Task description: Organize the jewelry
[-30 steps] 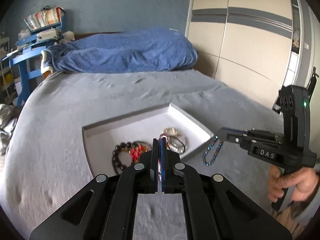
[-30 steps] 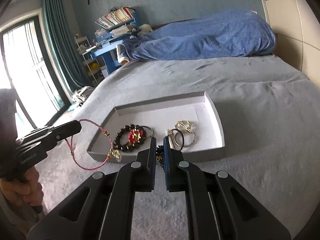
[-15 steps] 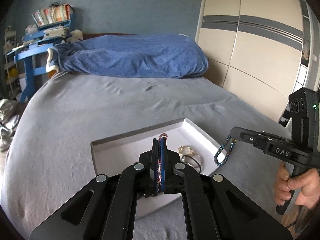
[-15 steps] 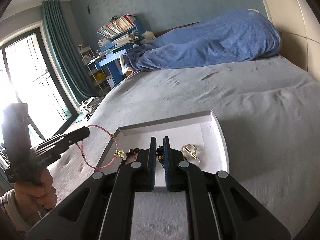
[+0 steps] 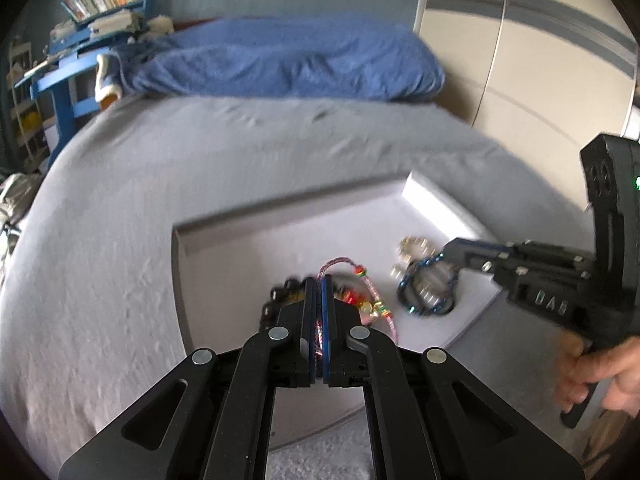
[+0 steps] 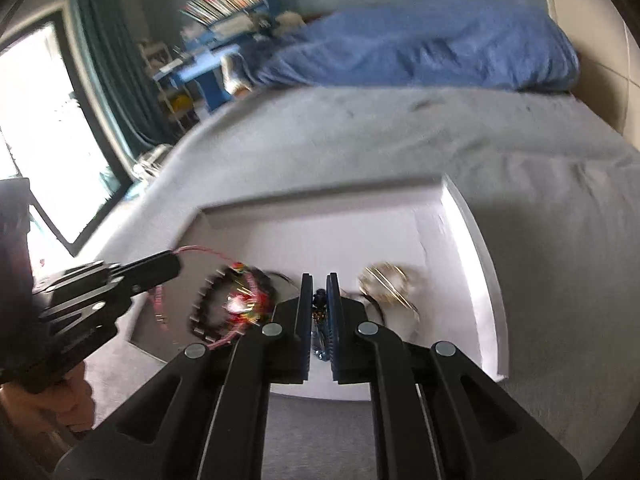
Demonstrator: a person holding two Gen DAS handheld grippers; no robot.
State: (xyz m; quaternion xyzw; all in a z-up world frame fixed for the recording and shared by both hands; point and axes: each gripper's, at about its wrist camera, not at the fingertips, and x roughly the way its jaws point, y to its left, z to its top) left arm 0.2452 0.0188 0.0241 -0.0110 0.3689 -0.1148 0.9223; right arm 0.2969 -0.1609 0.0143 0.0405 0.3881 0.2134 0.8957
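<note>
A shallow grey tray [image 5: 280, 216] [image 6: 476, 240] lies on the bed. My left gripper [image 5: 319, 284] [image 6: 176, 262] is shut on a pink cord bracelet [image 5: 372, 296] [image 6: 208, 254] that hangs over the tray's left part. My right gripper [image 6: 320, 284] [image 5: 446, 252] is shut on a blue bead bracelet [image 5: 424, 292] [image 6: 320, 312] over the tray's right part. In the tray lie a dark bead bracelet [image 6: 208, 308] [image 5: 276, 300], red beads [image 6: 244, 304] and gold rings [image 6: 384, 280] [image 5: 414, 246].
The grey bed cover [image 5: 120, 280] surrounds the tray. A blue duvet [image 5: 288, 60] is piled at the head of the bed. Blue shelves with books [image 5: 80, 20] stand at the far left, wardrobe doors [image 5: 520, 60] at the right.
Both grippers have moved forward and down over the tray, each still holding its bracelet. The bracelets now hang low over the tray floor instead of beside the tray.
</note>
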